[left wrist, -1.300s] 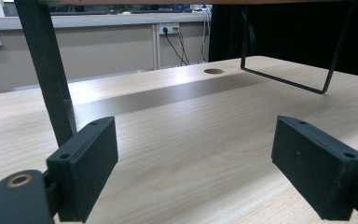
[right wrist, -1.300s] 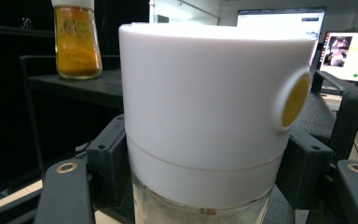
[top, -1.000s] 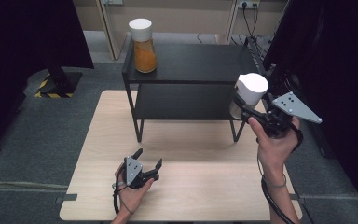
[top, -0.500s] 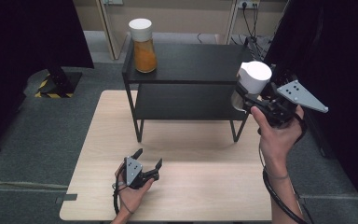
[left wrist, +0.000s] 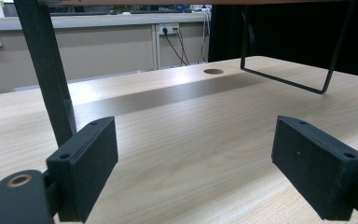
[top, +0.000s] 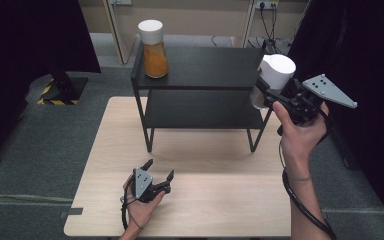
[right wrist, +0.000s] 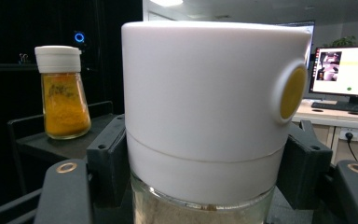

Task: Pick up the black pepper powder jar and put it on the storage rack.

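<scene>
The right gripper [top: 266,95] pinches a glass jar [top: 275,75] with a wide white lid, its two black jaws pressed against the sides of the jar just below the lid, as the right gripper view shows close up. In that view the jar [right wrist: 209,121] stands upright between the jaws; the lid carries a round yellow button on its side, and beneath the lid the clear glass holds a pale, sandy, fine-grained filling whose lower part is out of frame. In the high view the jar hangs in the air at the right end of a black two-tier shelf [top: 200,67], level with the top board and just beside its right edge, and it cannot be told whether it touches the shelf. On the far left corner of the top board stands a second jar [top: 152,48], upright, with a smaller white lid and filled most of the way with an orange powder; the right gripper view shows it [right wrist: 64,93] well apart from the held jar. The shelf stands on a light wooden table [top: 205,200]. The left gripper [top: 157,172] rests on the table near its front edge, held in the person's left hand [top: 141,207], its jaws spread wide with nothing but bare tabletop between them.
</scene>
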{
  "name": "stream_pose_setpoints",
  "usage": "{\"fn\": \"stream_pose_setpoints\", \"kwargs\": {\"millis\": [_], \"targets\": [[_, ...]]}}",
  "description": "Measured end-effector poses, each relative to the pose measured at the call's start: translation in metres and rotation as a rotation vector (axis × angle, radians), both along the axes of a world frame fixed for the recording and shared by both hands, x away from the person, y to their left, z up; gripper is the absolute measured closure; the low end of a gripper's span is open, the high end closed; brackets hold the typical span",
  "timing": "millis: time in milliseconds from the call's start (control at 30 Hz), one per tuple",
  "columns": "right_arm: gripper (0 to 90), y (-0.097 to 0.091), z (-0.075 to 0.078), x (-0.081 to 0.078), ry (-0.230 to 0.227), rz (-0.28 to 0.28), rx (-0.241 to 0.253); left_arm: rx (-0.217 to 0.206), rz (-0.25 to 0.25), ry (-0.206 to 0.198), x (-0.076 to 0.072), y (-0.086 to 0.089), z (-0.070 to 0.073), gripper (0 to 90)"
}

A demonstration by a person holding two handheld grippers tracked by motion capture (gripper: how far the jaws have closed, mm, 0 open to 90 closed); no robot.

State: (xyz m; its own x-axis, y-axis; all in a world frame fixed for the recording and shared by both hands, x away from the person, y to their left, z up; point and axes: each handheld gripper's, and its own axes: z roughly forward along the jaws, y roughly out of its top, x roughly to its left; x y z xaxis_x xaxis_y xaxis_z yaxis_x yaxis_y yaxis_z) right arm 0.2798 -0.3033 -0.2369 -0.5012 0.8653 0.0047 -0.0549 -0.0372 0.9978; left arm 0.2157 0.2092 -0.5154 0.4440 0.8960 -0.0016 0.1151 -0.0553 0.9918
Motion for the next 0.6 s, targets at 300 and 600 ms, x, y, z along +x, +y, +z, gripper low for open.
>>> {"fn": "stream_pose_setpoints", "kwargs": {"millis": [300,600], "targets": [[30.7,0.004,0.012,0.012,0.005,-0.018,0.001,-0.001,0.0,0.003,0.0,0.0,0.0,13.8],[30.7,0.011,0.025,0.03,0.015,-0.045,-0.002,-0.004,-0.001,0.006,0.001,0.0,0.001,13.7]]}}
